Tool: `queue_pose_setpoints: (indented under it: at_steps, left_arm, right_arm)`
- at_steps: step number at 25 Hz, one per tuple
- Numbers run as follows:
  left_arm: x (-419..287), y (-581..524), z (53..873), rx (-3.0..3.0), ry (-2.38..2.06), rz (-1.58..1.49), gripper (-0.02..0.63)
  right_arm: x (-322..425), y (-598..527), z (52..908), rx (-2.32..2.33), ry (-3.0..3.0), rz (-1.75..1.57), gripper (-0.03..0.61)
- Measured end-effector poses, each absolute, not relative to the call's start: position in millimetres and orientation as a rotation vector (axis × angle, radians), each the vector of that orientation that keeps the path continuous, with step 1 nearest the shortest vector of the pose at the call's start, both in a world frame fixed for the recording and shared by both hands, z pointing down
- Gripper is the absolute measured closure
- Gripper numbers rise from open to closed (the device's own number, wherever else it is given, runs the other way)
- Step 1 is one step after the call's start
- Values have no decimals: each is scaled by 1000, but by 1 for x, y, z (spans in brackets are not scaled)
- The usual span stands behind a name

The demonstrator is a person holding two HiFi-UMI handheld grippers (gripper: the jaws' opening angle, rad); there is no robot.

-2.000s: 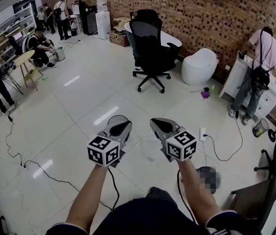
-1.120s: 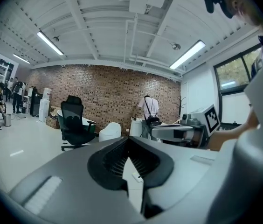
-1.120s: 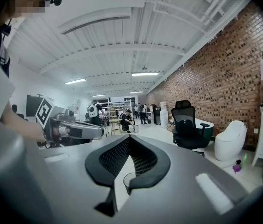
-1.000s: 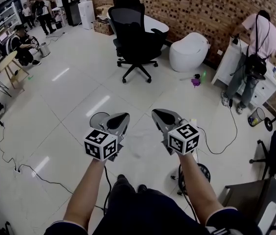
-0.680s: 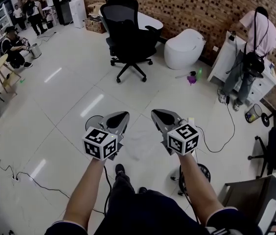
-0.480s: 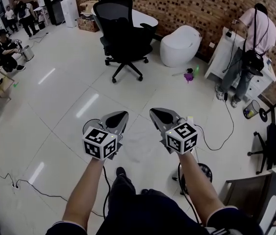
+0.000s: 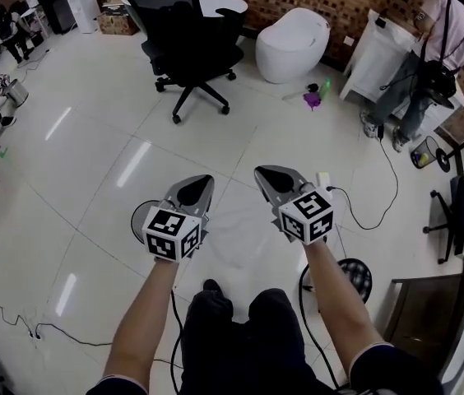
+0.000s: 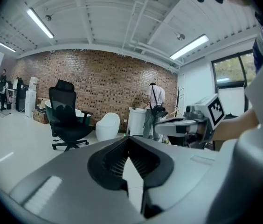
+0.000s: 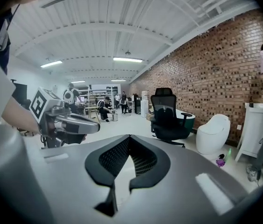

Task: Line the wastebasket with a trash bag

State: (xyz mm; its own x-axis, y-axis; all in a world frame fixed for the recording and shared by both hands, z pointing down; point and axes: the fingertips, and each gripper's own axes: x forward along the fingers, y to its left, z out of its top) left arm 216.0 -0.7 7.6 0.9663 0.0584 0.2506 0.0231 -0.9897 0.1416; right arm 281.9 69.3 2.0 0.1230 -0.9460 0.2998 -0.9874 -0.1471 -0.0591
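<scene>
both the left gripper (image 7: pixel 194 188) and the right gripper (image 7: pixel 270 178) are pressed together, each seemingly pinching an edge of the thin clear trash bag (image 7: pixel 240 239) hanging between them. the wastebasket (image 7: pixel 139 218) stands on the floor, half hidden under the left gripper. the bag looks mid-approach; next its mouth must be opened over the rim.

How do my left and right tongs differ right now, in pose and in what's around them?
In the head view, the left gripper overlaps the wastebasket; the right gripper sits away from it, near a white power strip. The left tongs angle rightward and the right tongs leftward, so the tips converge. The right gripper reaches slightly farther ahead. Both tongs are shut, and each gripper carries a marker cube.
</scene>
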Motion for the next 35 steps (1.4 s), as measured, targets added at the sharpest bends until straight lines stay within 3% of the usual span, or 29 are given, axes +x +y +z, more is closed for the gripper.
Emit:
queue_pose_setpoints:
  at_steps: [14, 26, 35]
  left_arm:
    - [293, -18, 240, 2983, 30, 525, 603]
    - [284, -31, 491, 2880, -32, 706, 603]
    - [271, -45, 633, 2834, -80, 835, 601]
  right_arm:
    - [354, 63, 232, 2084, -1910, 434, 578]
    - [392, 84, 485, 2061, -1835, 557, 577]
    - [404, 83, 601, 2055, -1808, 605, 577]
